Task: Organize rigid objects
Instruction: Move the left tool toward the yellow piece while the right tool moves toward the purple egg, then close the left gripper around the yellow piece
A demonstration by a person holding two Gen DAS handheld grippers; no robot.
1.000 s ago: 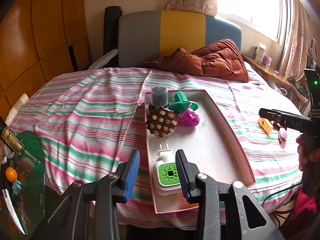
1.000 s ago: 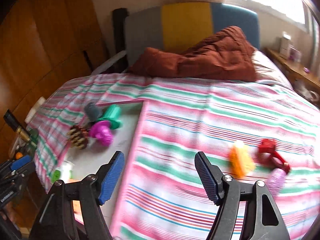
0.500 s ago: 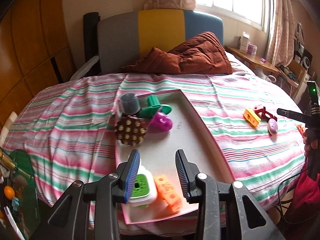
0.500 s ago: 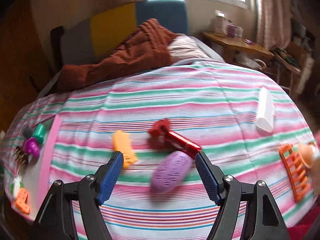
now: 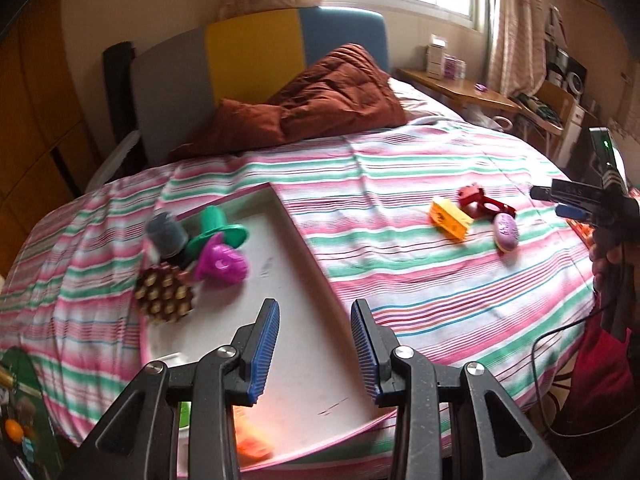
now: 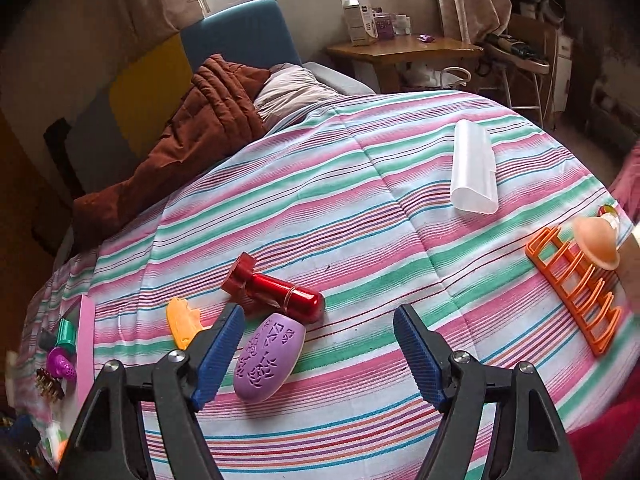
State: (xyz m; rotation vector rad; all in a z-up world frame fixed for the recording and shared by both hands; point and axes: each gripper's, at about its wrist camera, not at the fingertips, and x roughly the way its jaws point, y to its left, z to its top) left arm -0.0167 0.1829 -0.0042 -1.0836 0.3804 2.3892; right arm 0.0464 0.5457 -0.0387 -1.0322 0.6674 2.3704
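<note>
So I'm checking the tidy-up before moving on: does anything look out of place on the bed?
Yes. Several items lie loose on the bedspread outside the tray: purple oval, red tube, yellow piece, clear case, orange rack. Nothing looks spilled or broken.

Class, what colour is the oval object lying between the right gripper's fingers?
Purple oval object; it shows best in the right wrist view.
</note>
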